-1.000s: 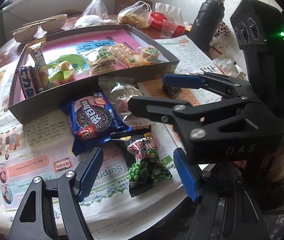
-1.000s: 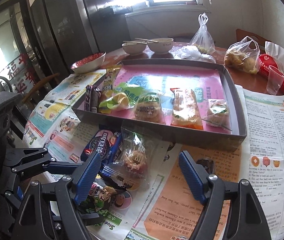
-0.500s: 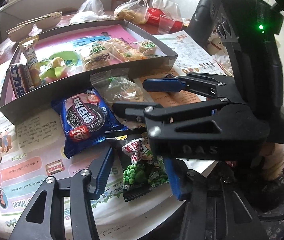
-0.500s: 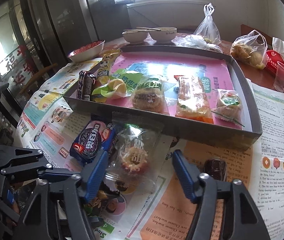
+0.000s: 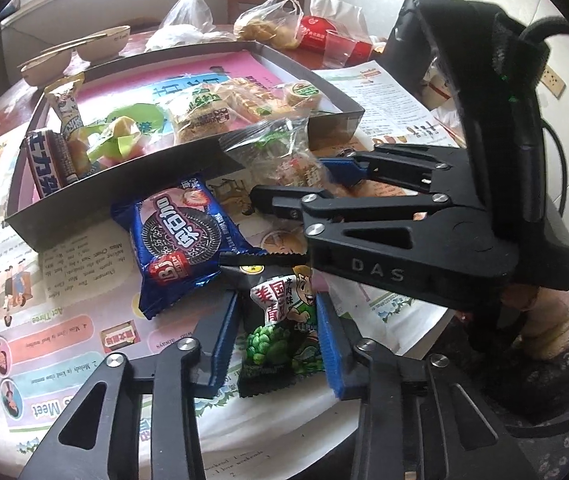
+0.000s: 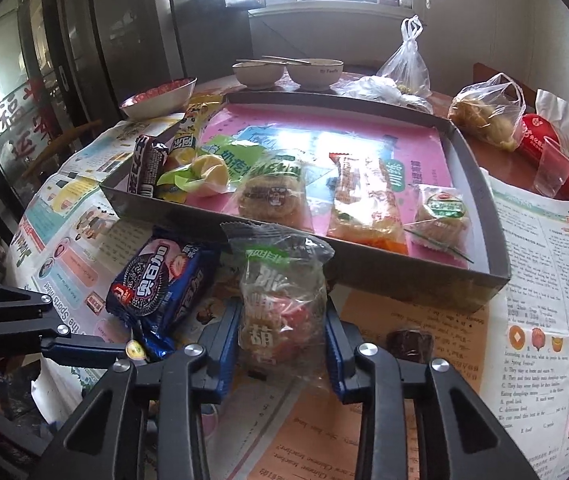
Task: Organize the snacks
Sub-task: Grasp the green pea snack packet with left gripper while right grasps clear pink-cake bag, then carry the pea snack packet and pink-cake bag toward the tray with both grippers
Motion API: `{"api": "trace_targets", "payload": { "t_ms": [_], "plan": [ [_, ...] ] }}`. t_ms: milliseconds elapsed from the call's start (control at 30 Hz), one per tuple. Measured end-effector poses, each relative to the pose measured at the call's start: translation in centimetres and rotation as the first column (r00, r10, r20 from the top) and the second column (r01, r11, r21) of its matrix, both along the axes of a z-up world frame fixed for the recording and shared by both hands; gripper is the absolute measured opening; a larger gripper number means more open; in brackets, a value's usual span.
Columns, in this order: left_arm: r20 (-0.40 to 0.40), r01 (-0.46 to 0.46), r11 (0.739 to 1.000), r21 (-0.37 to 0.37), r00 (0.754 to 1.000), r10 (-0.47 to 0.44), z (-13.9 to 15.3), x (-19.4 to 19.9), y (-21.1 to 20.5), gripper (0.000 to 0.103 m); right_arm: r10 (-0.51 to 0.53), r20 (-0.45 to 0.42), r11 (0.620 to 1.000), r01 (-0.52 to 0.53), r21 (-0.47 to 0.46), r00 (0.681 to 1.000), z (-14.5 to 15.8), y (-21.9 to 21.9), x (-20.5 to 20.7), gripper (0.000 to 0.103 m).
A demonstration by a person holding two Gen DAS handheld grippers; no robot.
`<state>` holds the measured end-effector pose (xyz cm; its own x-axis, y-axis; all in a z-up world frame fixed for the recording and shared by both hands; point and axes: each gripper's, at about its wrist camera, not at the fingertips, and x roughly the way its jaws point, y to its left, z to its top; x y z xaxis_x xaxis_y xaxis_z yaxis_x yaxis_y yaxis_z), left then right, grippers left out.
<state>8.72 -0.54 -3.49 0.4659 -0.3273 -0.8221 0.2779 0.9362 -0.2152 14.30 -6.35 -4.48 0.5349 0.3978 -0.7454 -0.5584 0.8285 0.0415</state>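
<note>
My left gripper [image 5: 278,340] is closing on a black packet of green peas [image 5: 280,320], and its blue pads touch both sides of the packet. My right gripper [image 6: 282,328] is closing on a clear packet with a round pastry [image 6: 280,300], which stands up between the pads in front of the tray wall. A blue cookie packet [image 5: 180,236] lies on the newspaper between the two. Behind them the grey tray [image 6: 404,276] holds several wrapped snacks on a pink sheet. A small dark snack [image 6: 410,344] lies right of my right gripper.
Two bowls [image 6: 288,72] with chopsticks, a bowl of red things [image 6: 160,94], plastic bags [image 6: 484,116] and a clear cup [image 6: 556,168] stand behind the tray. A black flask [image 5: 412,40] is at the right. The round table's edge runs just under my grippers.
Both grippers have narrowed from wide open onto their packets. The clear pastry packet has tipped up from lying flat. The pea packet now sits tight between the left pads.
</note>
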Motion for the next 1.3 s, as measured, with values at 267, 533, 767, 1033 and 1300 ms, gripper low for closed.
{"api": "trace_targets", "payload": {
  "t_ms": [267,533,767,1033,1300],
  "plan": [
    [0.002,-0.009,1.0,-0.015,1.0,0.009,0.2,-0.2,0.4,0.034,-0.016,0.011,0.999,0.016,0.041,1.0,1.3,-0.8,-0.3,0.037],
    [0.048,-0.029,0.999,-0.038,0.998,0.031,1.8,-0.8,1.3,0.033,-0.052,0.013,0.996,0.05,0.075,0.999,2.2,-1.9,-0.1,0.037],
    [0.073,-0.063,0.997,-0.053,0.995,0.067,2.9,-0.9,2.5,0.033,-0.065,0.022,0.993,0.063,0.096,0.998,2.9,-2.2,-0.3,0.037],
    [0.086,-0.104,0.992,-0.067,0.99,0.11,3.5,-0.6,3.7,0.033,-0.08,0.026,0.99,0.077,0.119,0.996,3.4,-2.7,-0.3,0.037],
    [0.093,-0.138,0.988,-0.072,0.985,0.144,4.0,0.0,4.5,0.033,-0.1,0.023,0.985,0.095,0.145,0.995,3.9,-3.3,-0.1,0.037]
  ]
}}
